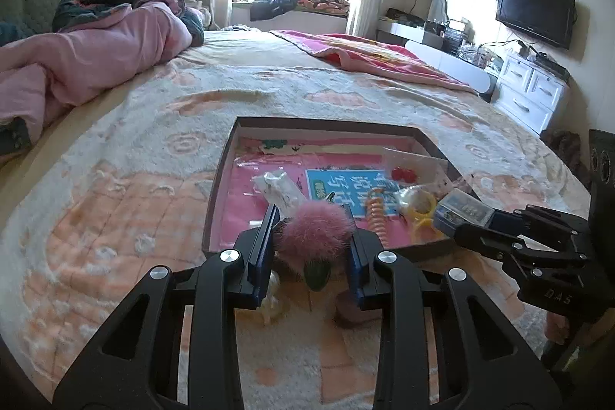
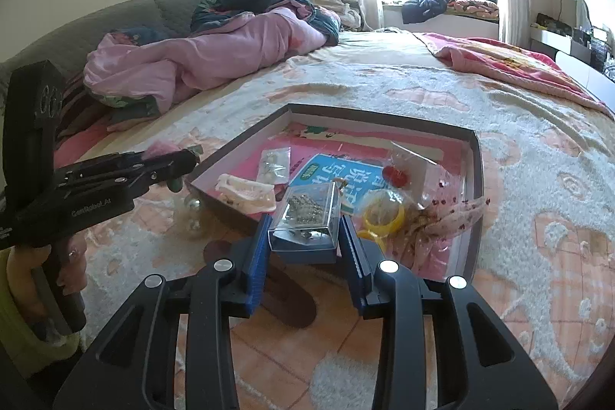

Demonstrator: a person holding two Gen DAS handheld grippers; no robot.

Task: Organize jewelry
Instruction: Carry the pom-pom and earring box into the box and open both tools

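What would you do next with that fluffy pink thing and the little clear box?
Probably carry both on over the shallow tray and set them down inside. The left gripper is shut on the pink pom-pom, the right gripper on the clear box of small metal pieces, and both hang near the tray's near edge, where other jewelry already lies.

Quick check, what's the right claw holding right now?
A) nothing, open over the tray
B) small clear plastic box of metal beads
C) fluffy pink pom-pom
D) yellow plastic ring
B: in the right wrist view the right claw has its blue pads against both sides of the small clear plastic box of metal beads; the fluffy pink pom-pom sits in the left claw.
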